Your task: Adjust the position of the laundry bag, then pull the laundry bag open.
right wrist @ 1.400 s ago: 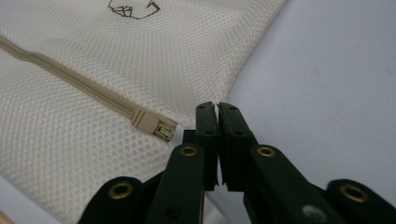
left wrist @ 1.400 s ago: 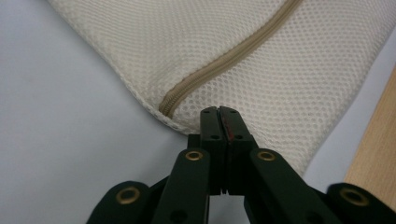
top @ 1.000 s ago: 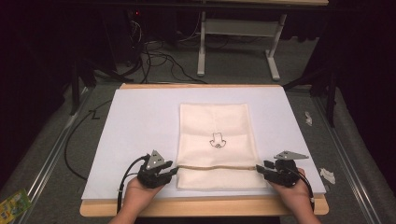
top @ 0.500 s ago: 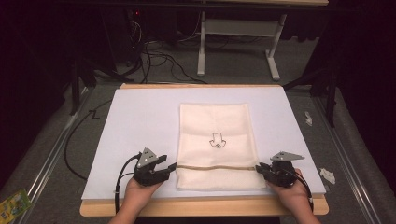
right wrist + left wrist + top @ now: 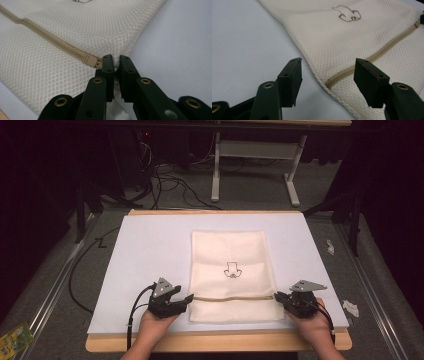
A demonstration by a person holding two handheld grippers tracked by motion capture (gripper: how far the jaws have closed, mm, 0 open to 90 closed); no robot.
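Mesh bag flat on the white sheet, right side pinched, left side let go.

Mesh bag (image 5: 232, 272) lies mid-sheet (image 5: 150, 250), zipper (image 5: 232, 297) running across near the front edge. Right gripper (image 5: 115, 65) has just been closing and now clamps the bag's edge beside the zipper pull (image 5: 91, 60). Left gripper (image 5: 327, 72) has just been opening; jaws spread, straddling the bag's corner at the zipper's end, pads clear of the fabric.

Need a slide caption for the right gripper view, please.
Right gripper pinches the mesh laundry bag's edge beside the zipper pull.
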